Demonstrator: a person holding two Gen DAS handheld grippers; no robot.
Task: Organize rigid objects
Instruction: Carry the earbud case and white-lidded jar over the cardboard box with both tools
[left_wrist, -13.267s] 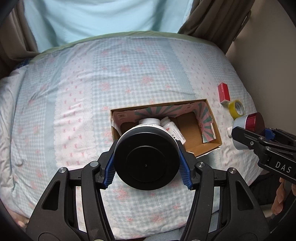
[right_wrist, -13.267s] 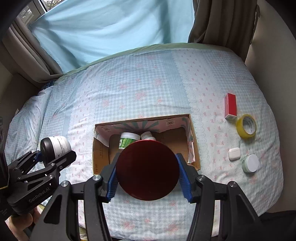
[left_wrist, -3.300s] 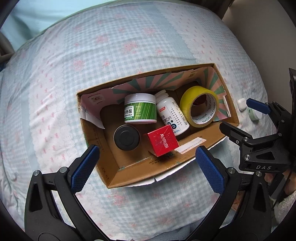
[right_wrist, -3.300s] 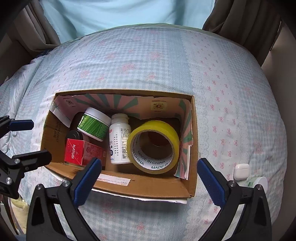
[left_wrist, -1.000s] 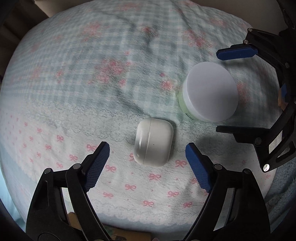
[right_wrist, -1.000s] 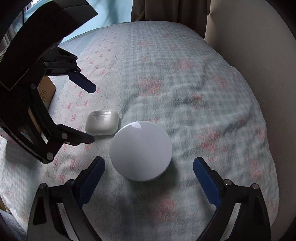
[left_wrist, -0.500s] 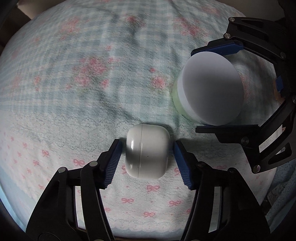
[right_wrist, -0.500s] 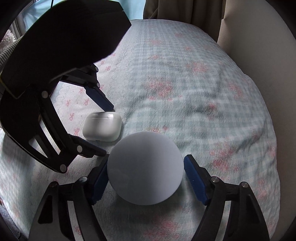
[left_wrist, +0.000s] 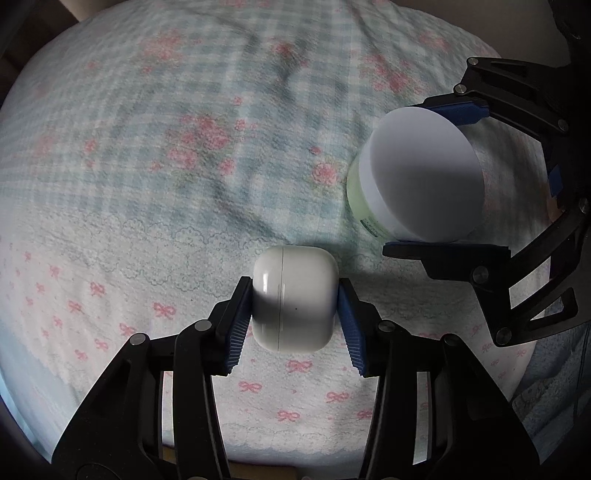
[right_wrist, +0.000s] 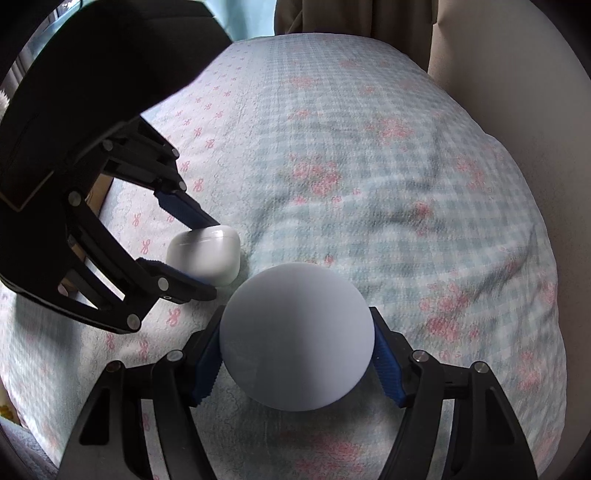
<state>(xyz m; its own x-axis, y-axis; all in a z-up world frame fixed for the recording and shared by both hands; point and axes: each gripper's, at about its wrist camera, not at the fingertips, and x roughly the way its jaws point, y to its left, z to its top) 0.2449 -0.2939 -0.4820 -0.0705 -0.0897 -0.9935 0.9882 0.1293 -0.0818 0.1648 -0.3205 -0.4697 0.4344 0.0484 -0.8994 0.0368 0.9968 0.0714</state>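
Observation:
A white earbud case (left_wrist: 294, 297) lies on the checked bedspread, and my left gripper (left_wrist: 294, 314) is shut on it, a blue pad on each side. It also shows in the right wrist view (right_wrist: 205, 255) with the left gripper (right_wrist: 199, 254) around it. A white-lidded pale green jar (left_wrist: 421, 177) sits to its right. My right gripper (right_wrist: 297, 350) is shut on that jar (right_wrist: 297, 336); it shows in the left wrist view (left_wrist: 447, 173) clamping the lid.
The flowered checked bedspread (left_wrist: 184, 166) stretches ahead. A corner of the cardboard box (right_wrist: 96, 195) shows behind the left gripper in the right wrist view. A beige wall (right_wrist: 517, 74) and a curtain (right_wrist: 325, 18) bound the bed's far side.
Both grippers have closed: the left onto the earbud case, the right onto the white-lidded jar. Half a second ago the pads stood just off each object.

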